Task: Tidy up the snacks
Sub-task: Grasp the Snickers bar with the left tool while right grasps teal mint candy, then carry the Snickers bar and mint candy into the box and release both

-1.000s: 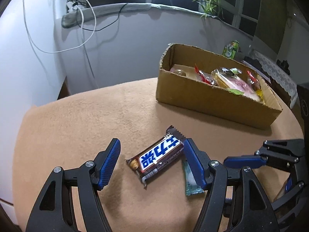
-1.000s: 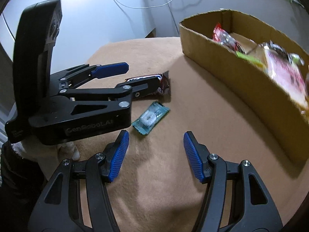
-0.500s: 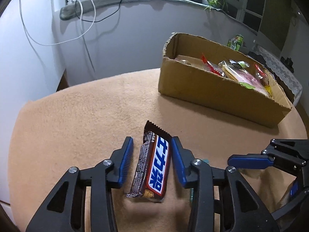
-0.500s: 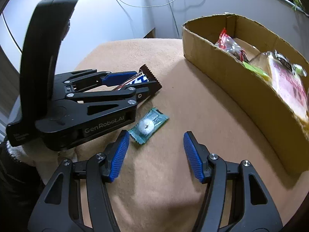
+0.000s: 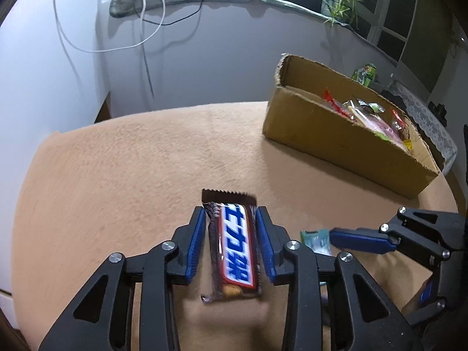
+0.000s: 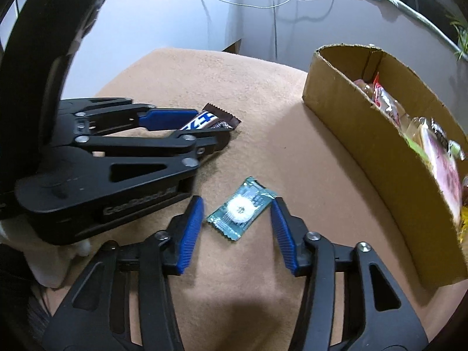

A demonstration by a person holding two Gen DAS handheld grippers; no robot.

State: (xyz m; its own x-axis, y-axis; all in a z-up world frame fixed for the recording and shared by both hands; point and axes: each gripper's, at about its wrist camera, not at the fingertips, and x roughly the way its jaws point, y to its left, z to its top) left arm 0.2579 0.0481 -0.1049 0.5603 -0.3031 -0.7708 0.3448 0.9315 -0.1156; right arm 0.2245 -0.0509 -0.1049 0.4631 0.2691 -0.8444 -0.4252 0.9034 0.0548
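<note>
Left gripper (image 5: 229, 242) is closing on the bar (image 5: 235, 248), pads look like they're touching the wrapper. Right gripper (image 6: 237, 228) is narrowing around the candy (image 6: 241, 211), not gripping.

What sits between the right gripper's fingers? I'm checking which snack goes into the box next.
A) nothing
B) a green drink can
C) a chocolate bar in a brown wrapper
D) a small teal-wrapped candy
D: in the right wrist view the teal-wrapped candy lies on the tan cloth between the closing fingers of the right gripper, which are not yet pressing on it.
</note>
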